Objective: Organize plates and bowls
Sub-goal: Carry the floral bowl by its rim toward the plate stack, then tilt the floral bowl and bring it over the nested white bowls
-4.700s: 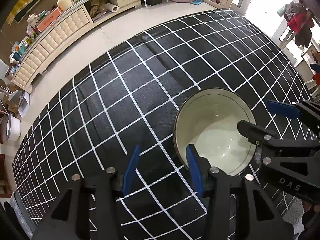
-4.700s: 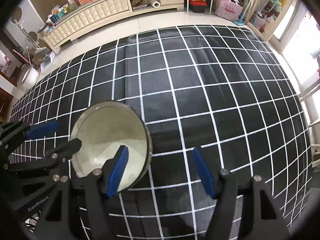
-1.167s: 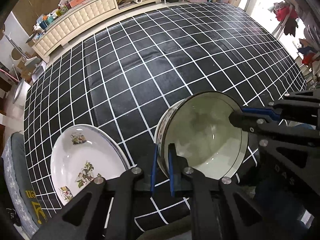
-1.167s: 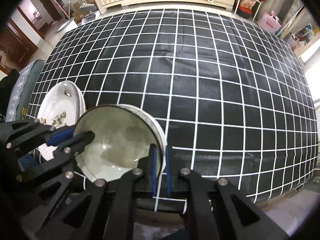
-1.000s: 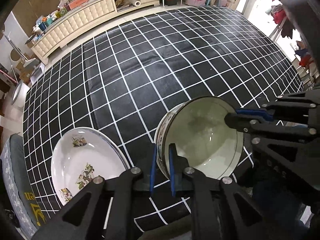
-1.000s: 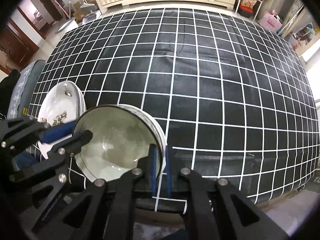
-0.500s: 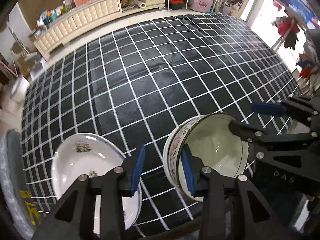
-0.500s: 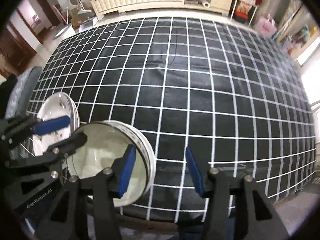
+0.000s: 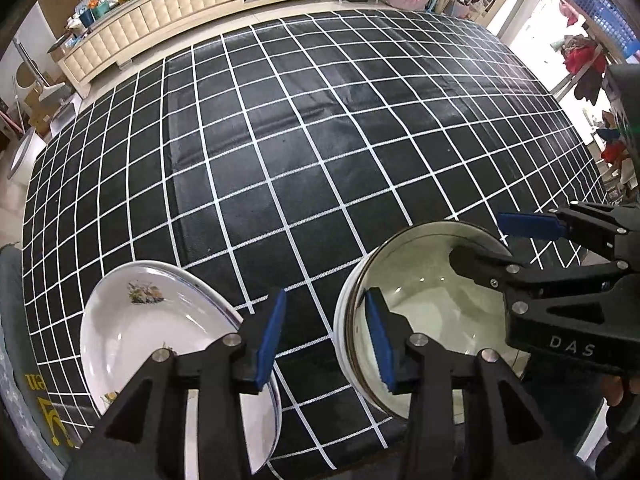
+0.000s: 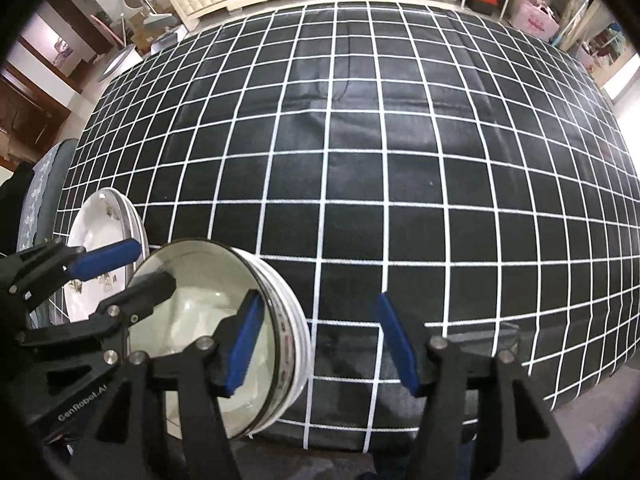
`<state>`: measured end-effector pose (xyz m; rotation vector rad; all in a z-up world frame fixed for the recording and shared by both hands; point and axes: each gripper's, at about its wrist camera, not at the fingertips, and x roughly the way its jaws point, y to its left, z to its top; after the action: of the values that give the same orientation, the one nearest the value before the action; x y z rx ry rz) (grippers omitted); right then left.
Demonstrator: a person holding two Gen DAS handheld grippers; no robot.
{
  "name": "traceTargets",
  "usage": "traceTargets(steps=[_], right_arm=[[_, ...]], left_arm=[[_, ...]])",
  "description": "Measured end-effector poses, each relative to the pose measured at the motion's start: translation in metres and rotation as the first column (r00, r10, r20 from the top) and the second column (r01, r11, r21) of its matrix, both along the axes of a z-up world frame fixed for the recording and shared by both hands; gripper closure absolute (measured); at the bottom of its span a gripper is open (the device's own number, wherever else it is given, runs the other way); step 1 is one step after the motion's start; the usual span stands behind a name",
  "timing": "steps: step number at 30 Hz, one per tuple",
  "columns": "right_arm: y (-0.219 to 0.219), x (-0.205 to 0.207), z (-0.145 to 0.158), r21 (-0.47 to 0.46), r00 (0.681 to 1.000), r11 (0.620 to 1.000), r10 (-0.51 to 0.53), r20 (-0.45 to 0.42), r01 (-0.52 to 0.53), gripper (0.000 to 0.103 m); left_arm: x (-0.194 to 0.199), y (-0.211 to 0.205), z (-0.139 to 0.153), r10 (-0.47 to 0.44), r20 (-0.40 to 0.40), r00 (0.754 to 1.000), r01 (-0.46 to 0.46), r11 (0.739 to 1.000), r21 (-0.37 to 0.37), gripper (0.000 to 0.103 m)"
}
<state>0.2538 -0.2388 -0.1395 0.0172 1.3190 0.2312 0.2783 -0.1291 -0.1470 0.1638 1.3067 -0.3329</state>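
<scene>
A white bowl [image 9: 432,308] with a dark rim line, nested in a patterned one, stands on the table near its front edge. My left gripper [image 9: 326,340] straddles the bowl's left rim. Its jaws are opening, and the blue pads are off the rim. My right gripper [image 10: 320,344] straddles the right rim of the bowl [image 10: 192,312]. Its jaws are opening too, with the pads clear of it. Left of the bowl lie stacked white plates [image 9: 160,328] with bird prints, also in the right wrist view as plates [image 10: 100,224]. Each view shows the other gripper across the bowl.
The table wears a black cloth [image 9: 320,140] with a white grid, and its front edge [image 10: 360,436] runs just below the bowl. A grey cushioned seat [image 10: 44,184] sits past the left side. A cream cabinet [image 9: 160,12] lines the far wall.
Both grippers were shut on the bowl's opposite rims a second ago. Now both have let go and their jaws stand apart. The bowl has come lower, beside the plates.
</scene>
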Motion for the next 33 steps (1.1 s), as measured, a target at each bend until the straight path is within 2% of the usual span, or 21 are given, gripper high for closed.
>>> traceTargets(steps=[3, 9, 15, 21, 26, 28, 33], right_arm=[[-0.004, -0.003, -0.002, 0.004, 1.0, 1.0, -0.016, -0.017, 0.016, 0.039], [-0.003, -0.019, -0.009, 0.016, 0.998, 1.0, 0.003, -0.057, -0.002, 0.039], [-0.007, -0.025, -0.017, 0.052, 0.996, 0.998, -0.028, -0.086, 0.032, 0.039], [-0.013, -0.031, -0.019, 0.07, 0.999, 0.997, -0.028, -0.038, 0.03, 0.036], [-0.015, -0.033, -0.021, 0.065, 0.999, 0.997, -0.045, 0.0, 0.045, 0.028], [-0.021, -0.033, -0.025, 0.079, 0.998, 0.995, -0.064, 0.003, 0.064, 0.022], [-0.028, -0.028, -0.032, 0.126, 0.993, 0.985, -0.114, -0.036, 0.117, 0.014]], left_arm=[[-0.004, -0.002, -0.003, -0.011, -0.016, 1.0, 0.011, 1.0, 0.015, 0.065], [-0.015, -0.002, -0.009, -0.01, -0.053, 0.999, 0.01, 1.0, -0.009, 0.063], [-0.022, -0.007, -0.013, -0.019, -0.062, 0.998, 0.017, 0.999, -0.035, 0.063], [-0.026, -0.005, -0.026, -0.003, -0.095, 0.995, -0.003, 0.998, -0.064, 0.063], [-0.027, -0.003, -0.029, -0.006, -0.072, 0.997, 0.002, 0.998, -0.063, 0.06], [-0.025, -0.001, -0.03, 0.006, -0.07, 0.997, -0.011, 0.997, -0.07, 0.059], [-0.02, 0.01, -0.035, 0.056, -0.102, 0.993, -0.068, 0.991, -0.113, 0.05]])
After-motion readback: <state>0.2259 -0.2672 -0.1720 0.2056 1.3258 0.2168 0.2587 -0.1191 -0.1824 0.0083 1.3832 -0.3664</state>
